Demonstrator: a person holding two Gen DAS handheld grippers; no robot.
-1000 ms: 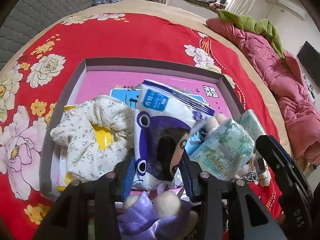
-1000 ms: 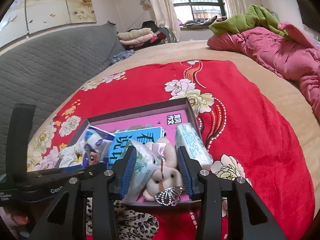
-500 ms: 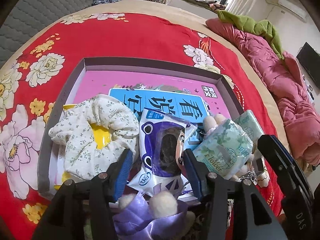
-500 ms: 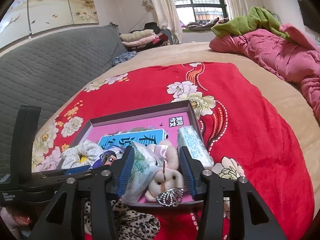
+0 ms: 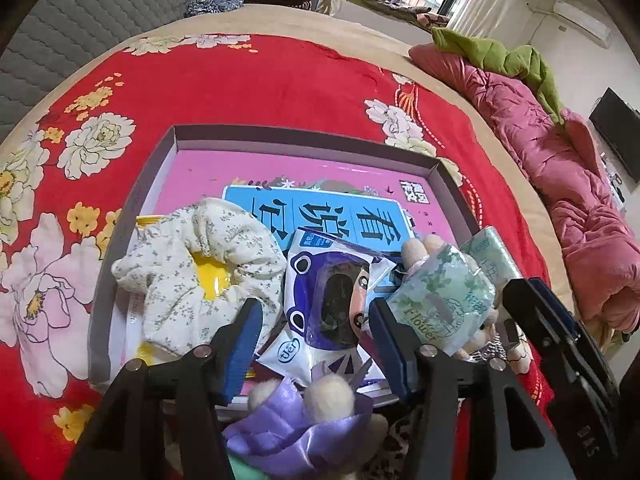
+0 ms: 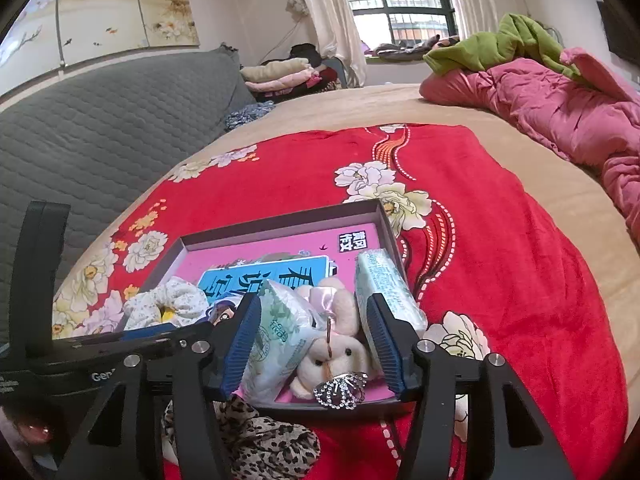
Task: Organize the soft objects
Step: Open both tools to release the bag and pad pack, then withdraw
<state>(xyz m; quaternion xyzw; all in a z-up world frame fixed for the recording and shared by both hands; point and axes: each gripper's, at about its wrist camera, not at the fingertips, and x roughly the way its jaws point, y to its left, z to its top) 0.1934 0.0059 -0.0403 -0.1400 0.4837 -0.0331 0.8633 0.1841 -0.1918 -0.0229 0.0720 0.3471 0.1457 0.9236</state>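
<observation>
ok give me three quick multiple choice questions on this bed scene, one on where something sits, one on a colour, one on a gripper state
1. Where does the floral scrunchie lie?
A. in the left part of the box
B. on the pink quilt
C. on the grey headboard

2. What colour is the blanket under the box?
A. green
B. red with flowers
C. plain white

3. How is the left gripper?
A. shut on the scrunchie
B. out of view
C. open, holding nothing

Answers:
1 A: the scrunchie rests inside the box wall, left of the purple packet.
2 B: red cloth with pale blossoms surrounds the box.
3 C: its blue pads stand apart either side of the purple packet, with gaps showing on both sides.
</observation>
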